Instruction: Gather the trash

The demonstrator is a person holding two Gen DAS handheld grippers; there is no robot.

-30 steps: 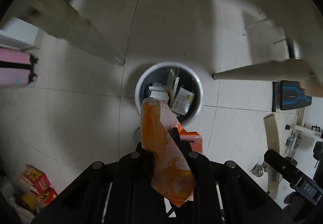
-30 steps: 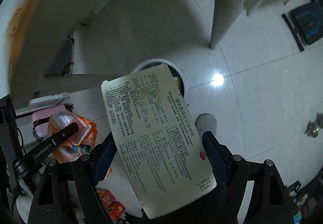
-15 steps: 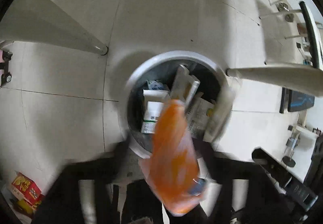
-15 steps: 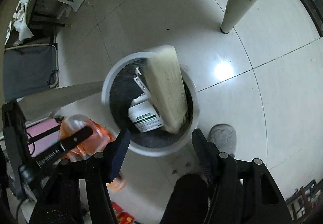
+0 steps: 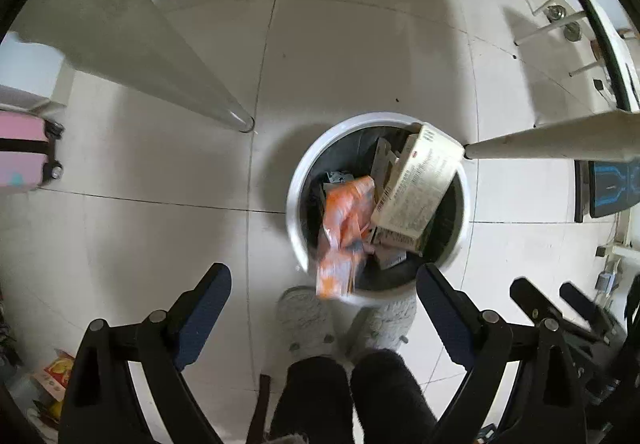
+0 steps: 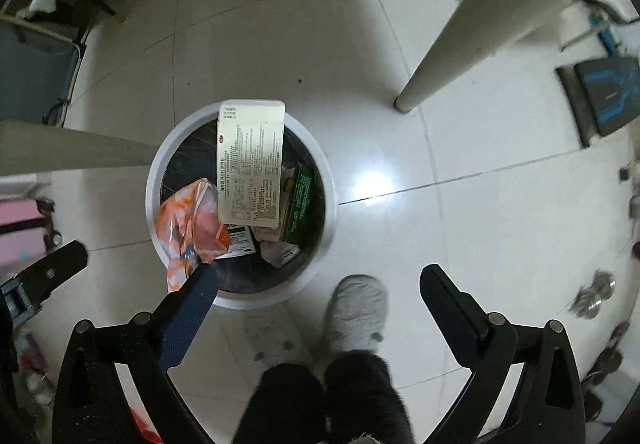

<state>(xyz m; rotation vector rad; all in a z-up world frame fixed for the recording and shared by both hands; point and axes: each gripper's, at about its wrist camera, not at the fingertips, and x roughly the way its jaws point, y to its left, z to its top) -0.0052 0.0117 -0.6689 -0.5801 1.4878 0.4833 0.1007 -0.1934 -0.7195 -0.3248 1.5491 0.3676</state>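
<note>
Both wrist cameras looked almost straight down at the tiled floor (image 5: 360, 56) from well above, each with its own spread jaws at the frame's bottom. The left view held the white bin (image 5: 298, 180) right of centre; the right view held it (image 6: 154, 180) left of centre. Both shared the bin, the wearer's grey slippers (image 6: 358, 314) and a table leg (image 5: 552, 140).

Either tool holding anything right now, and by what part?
Nothing is held. Left tool and right tool are both open; the orange wrapper and printed carton sit in the trash bin.
</note>
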